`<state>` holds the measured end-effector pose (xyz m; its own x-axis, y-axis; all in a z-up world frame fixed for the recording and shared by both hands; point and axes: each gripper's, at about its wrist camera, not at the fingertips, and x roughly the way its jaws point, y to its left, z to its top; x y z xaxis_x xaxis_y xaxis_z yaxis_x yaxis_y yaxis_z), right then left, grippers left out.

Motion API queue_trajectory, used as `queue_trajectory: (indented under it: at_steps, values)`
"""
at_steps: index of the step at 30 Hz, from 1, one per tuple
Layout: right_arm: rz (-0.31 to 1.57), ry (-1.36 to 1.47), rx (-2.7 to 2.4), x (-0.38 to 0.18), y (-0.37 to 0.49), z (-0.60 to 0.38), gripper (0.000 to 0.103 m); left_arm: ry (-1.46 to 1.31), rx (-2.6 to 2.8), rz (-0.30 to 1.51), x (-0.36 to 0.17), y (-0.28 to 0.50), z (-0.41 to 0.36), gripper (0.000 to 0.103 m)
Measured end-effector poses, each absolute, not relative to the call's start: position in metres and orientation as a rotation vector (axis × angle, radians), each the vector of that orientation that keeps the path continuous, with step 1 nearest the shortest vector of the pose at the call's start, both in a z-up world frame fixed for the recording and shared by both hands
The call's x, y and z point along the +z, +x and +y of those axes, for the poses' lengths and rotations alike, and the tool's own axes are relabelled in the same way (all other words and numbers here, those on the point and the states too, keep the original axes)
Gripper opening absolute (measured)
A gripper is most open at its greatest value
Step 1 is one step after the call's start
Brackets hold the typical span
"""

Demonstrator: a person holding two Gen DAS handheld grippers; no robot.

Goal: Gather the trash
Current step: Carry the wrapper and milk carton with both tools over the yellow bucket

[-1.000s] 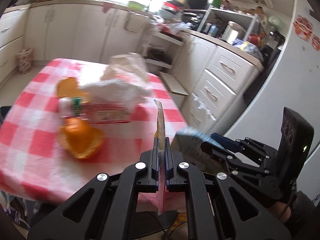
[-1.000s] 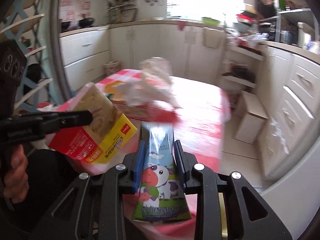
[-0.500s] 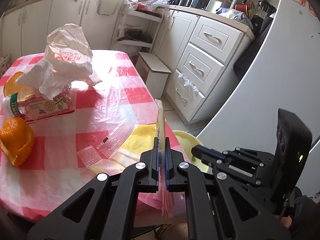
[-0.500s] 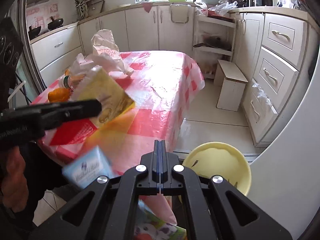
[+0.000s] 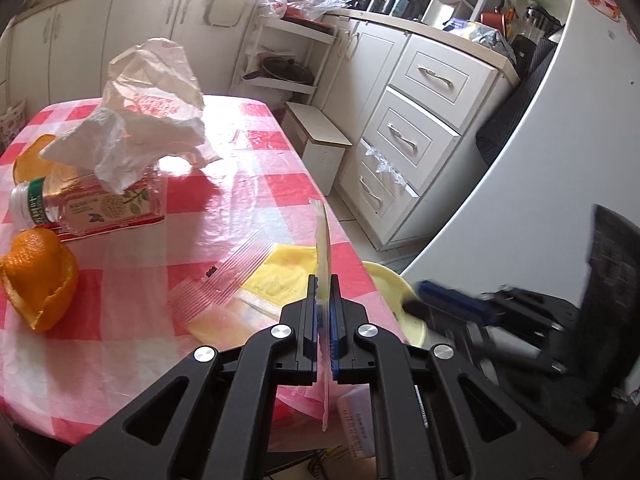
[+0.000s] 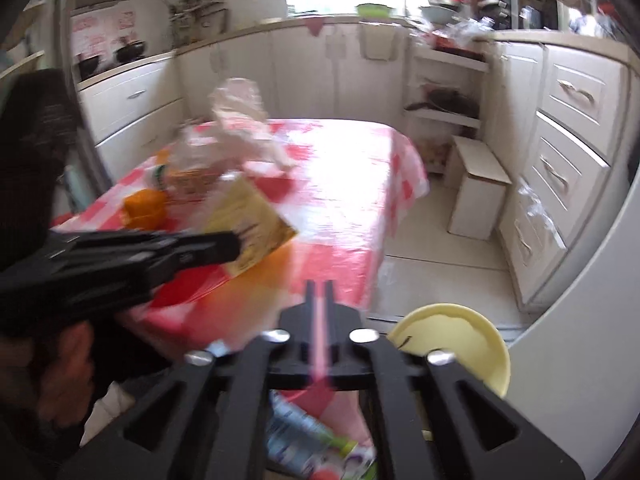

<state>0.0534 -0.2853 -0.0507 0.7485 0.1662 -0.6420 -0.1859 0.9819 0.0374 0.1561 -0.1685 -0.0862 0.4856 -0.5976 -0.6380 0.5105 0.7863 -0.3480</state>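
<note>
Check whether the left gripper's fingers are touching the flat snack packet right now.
Touching. The left wrist view shows the left gripper shut on the packet, fingers pressed against both faces.

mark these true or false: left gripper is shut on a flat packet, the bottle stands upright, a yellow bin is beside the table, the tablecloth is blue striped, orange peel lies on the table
1. The left gripper is shut on a flat packet. True.
2. The bottle stands upright. False: it lies on its side, partly under a crumpled white bag.
3. A yellow bin is beside the table. True: it sits below the table's near corner.
4. The tablecloth is blue striped. False: it is red and white checked.
5. Orange peel lies on the table. True: it is in front of the bottle.
</note>
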Motion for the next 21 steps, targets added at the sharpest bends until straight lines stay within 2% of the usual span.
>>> queue_trajectory:
  at_steps: [1,6,8,10,15,21]
  values:
    - [0.675,-0.063,0.245,-0.046,0.042,-0.279,0.072,-0.118,-0.673,0.824,-0.087,0.156,-0.166,0.004]
    - [0.745,-0.329,0.342,-0.060,0.020,-0.247,0.073,-0.124,-0.664,0.823,-0.088,0.156,-0.158,0.004]
    - [0.784,-0.413,0.341,-0.074,0.021,-0.238,0.070,-0.123,-0.664,0.819,-0.087,0.155,-0.158,0.004]
    - [0.808,-0.483,0.321,-0.085,0.024,-0.230,0.049,-0.120,-0.666,0.813,-0.084,0.154,-0.159,0.004]
    - [0.809,-0.462,0.311,-0.086,0.024,-0.237,0.049,-0.122,-0.668,0.813,-0.083,0.155,-0.157,0.004]
    - [0.793,-0.283,0.259,-0.066,0.028,-0.271,0.048,-0.124,-0.689,0.809,-0.079,0.152,-0.161,0.004]
